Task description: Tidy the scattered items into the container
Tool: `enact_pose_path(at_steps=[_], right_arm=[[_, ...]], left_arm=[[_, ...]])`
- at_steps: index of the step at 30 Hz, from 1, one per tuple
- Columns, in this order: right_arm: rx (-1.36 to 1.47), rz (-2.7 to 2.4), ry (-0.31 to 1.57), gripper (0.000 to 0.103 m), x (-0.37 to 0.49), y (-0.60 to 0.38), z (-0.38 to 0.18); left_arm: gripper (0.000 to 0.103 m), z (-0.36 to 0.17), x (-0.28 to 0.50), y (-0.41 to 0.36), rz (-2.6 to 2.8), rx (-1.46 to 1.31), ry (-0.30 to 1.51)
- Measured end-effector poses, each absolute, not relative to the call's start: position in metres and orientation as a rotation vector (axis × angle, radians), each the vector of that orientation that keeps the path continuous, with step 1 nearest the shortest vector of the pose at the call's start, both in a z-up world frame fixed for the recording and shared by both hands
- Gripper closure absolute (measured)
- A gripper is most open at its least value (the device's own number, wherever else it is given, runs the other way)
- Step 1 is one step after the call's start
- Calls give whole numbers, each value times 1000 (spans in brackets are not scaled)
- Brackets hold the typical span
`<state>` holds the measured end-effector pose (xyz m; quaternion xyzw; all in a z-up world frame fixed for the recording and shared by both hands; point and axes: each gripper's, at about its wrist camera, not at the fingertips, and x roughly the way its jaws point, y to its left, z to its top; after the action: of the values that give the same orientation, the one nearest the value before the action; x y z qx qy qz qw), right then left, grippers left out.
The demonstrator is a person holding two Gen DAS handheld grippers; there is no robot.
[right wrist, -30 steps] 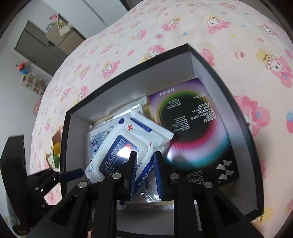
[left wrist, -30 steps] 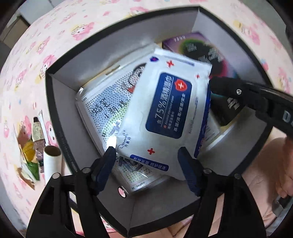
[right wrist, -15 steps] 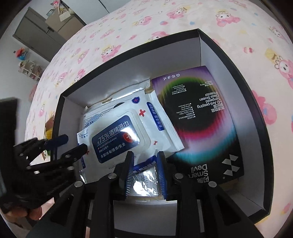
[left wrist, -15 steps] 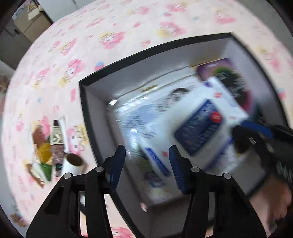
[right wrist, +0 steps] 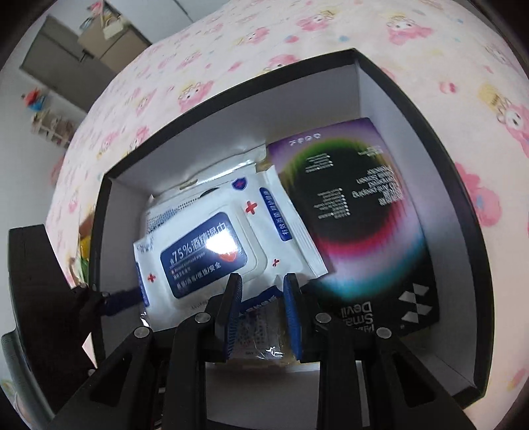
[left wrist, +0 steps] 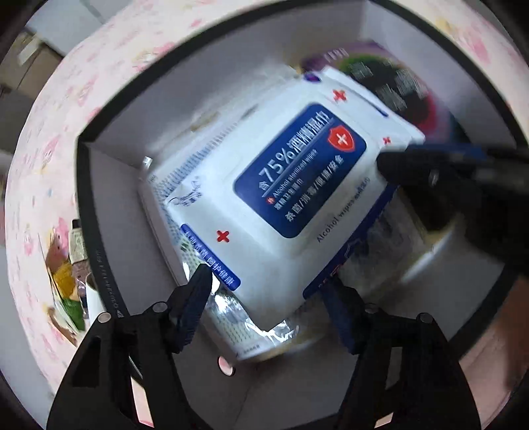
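A white and blue alcohol wipes pack [left wrist: 284, 185] [right wrist: 211, 254] lies in the black box [left wrist: 96, 251] [right wrist: 413, 96] on top of a printed foil bag [left wrist: 231, 317]. My left gripper [left wrist: 267, 291] points down over the pack's near edge. Its jaws are opening, and the pack's end lies between the fingers with no clear pressure from the pads. My right gripper [right wrist: 261, 307] stands narrowly open at the pack's other edge, whose blue seam shows in the gap. A purple and black carton [right wrist: 357, 215] lies beside the pack.
Outside the box's left wall, a small tube [left wrist: 77, 241], coloured sachets [left wrist: 62, 274] and a white roll [left wrist: 92, 297] lie on the pink cartoon-print sheet [right wrist: 297, 29]. A cabinet [right wrist: 76, 63] stands far behind. The box walls enclose both grippers closely.
My left gripper swung out towards the box's left wall, then came back over the wipes pack, narrowing and widening. The right jaws parted slightly. The pack has turned and lies flatter.
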<state>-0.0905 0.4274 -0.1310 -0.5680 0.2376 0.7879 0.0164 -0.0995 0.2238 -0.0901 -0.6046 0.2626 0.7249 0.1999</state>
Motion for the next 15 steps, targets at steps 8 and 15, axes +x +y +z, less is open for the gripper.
enact_pose_path(at_steps=[8,15], right_arm=[[-1752,2554,901,77,-117,425,-129],[-1554,2520,814,77,-77,449,-101]], left_arm=[[52,-80,-145,212,2215,-1763,640],[48,-67,-125,200,2165,-1718,493]])
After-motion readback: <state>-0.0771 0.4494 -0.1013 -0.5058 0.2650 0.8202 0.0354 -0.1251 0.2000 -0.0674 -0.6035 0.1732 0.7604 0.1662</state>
